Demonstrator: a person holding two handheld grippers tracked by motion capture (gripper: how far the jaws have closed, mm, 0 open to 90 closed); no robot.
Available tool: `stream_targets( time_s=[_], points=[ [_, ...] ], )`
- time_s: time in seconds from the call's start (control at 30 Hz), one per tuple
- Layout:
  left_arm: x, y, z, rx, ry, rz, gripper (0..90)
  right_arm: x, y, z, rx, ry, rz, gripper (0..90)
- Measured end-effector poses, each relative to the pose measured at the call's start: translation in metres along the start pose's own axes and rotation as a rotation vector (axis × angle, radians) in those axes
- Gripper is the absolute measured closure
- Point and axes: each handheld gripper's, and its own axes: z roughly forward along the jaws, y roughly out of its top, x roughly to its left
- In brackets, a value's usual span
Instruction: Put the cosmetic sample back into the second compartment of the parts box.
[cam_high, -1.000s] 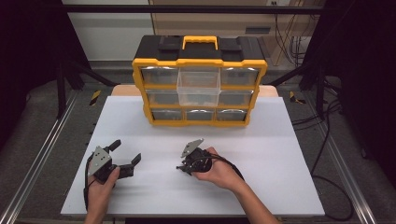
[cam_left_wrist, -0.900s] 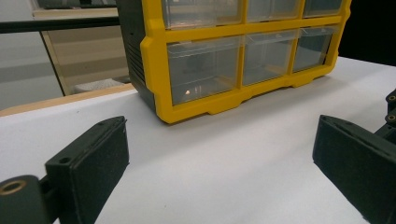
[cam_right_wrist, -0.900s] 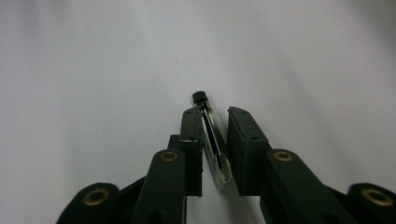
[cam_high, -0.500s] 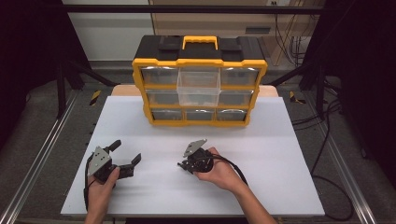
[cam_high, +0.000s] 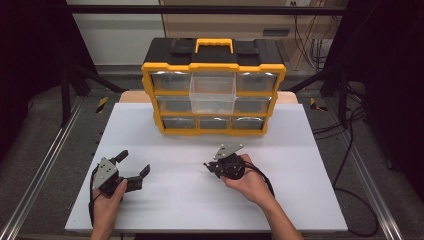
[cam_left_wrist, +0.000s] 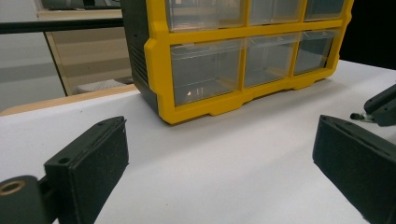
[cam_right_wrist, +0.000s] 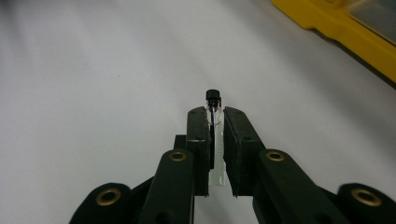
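Vial (cam_right_wrist: 214, 122), a thin clear tube with a black cap, sits clamped between the pads of the right hand-held gripper (cam_right_wrist: 214, 114), cap poking out past the tips. The jaws have just closed onto it and now pinch its glass body, leaving the cap free, probably so it can be dropped into a compartment without snagging. In the high view that right hand-held gripper (cam_high: 211, 166) hovers over the desk (cam_high: 310, 200) at about 5 o'clock from the organizer (cam_high: 214, 95), pointing toward 9 o'clock; the vial itself is too small to make out there. One clear drawer (cam_high: 212, 92) in the top row, at 12 o'clock from the gripper, stands pulled out, likely the destination.

The left hand-held gripper (cam_high: 134, 166) rests at 7 o'clock from the organizer with its jaws spread wide and nothing between them. Its own view shows the bare desk between the pads, the organizer's lower drawers (cam_left_wrist: 254, 63) close up, apparently empty, and the tip of the other gripper at 3 o'clock.
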Motion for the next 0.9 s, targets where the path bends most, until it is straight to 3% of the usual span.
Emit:
stream_targets(
  time_s=[0.17,0.57,0.9],
  points=[
    [0.001,0.0,0.0,-0.009,-0.007,-0.022,3.2,-0.011,-0.009,-0.016,-0.059,-0.037,0.066,81.0],
    [0.003,-0.001,-0.003,-0.009,0.008,-0.02,2.9,-0.025,-0.023,-0.06,-0.238,-0.16,0.178,81.0],
    [0.003,0.0,-0.005,-0.014,0.011,-0.019,2.9,-0.03,-0.004,-0.11,-0.319,-0.239,0.177,81.0]
  ],
)
